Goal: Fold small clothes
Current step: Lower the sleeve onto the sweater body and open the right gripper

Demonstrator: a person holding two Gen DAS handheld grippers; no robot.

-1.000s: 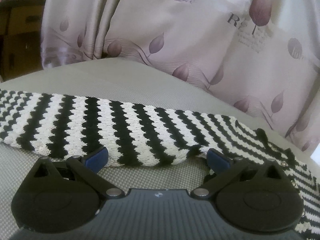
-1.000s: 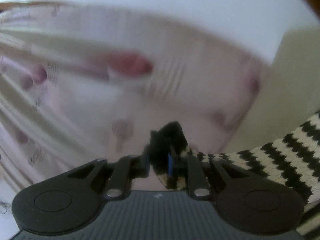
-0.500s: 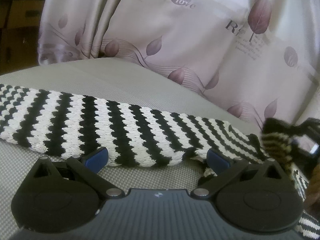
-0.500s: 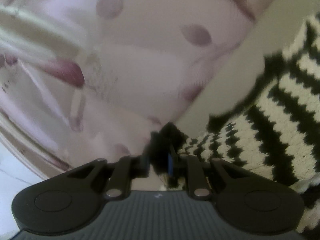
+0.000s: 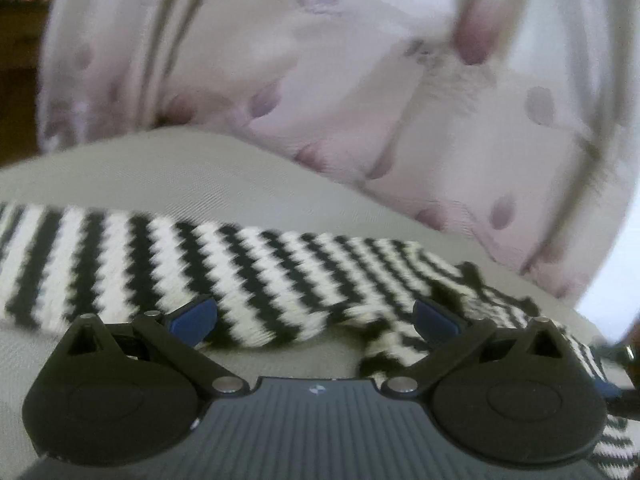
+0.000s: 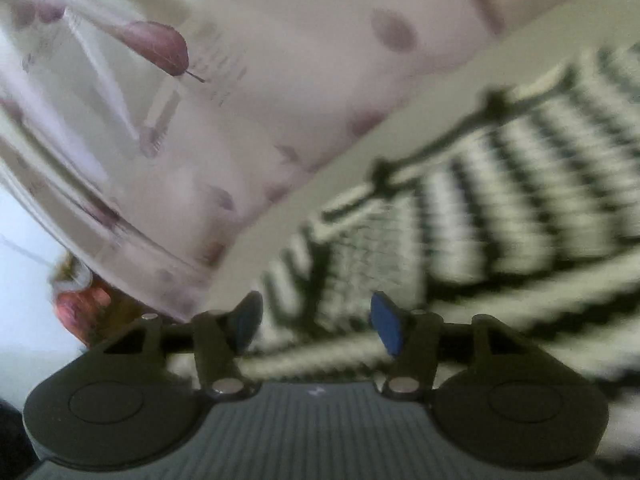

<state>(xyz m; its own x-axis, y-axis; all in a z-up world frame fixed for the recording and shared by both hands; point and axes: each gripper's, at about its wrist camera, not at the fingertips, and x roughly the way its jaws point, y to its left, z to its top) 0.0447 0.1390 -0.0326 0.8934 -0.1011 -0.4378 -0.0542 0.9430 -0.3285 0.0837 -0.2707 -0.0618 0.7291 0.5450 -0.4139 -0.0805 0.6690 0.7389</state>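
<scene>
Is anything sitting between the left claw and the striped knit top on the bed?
Nothing visible does. The left claw is open, its blue fingers right at the near edge of the striped knit top, with only bare grey bedcover around it.

black gripper (image 5: 314,320) linkages, blue pads (image 5: 192,316), silver screws.

leaf-print curtain (image 5: 360,92), grey cloth surface (image 5: 168,172)

Soft daylight glows through the pale leaf-printed curtain (image 5: 360,92); both fisheye views are motion-blurred, edges bent and smeared.
</scene>
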